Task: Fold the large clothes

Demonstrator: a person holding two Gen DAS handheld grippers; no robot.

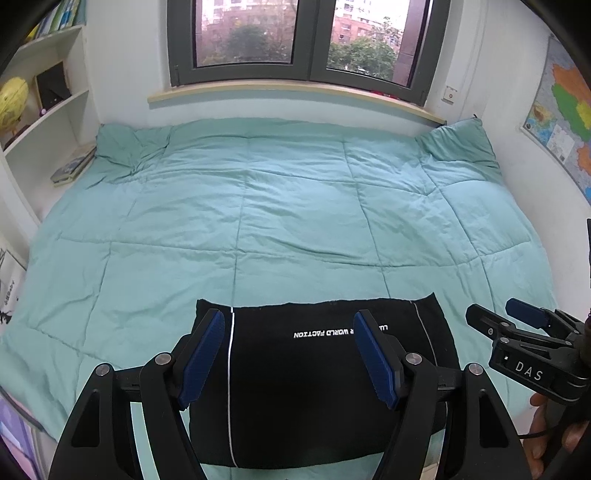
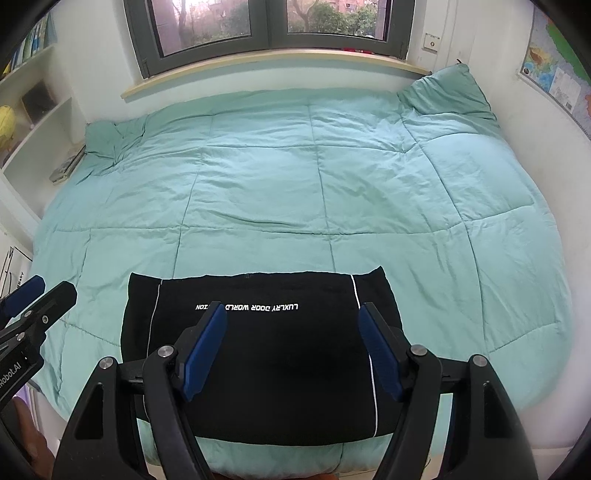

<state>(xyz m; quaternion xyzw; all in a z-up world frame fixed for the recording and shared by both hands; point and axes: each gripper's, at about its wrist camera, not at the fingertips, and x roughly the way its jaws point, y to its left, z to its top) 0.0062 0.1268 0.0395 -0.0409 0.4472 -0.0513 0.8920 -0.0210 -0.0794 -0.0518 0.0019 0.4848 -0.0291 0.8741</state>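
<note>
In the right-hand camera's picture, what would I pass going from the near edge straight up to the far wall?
Right gripper → black garment with white lettering → green quilt → wooden window sill → window.

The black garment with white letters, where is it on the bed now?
In both wrist views the black garment lies folded flat on the green quilt at the near edge of the bed, far from the window.

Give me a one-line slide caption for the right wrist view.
Open right gripper above a folded black garment on a teal quilt.
</note>
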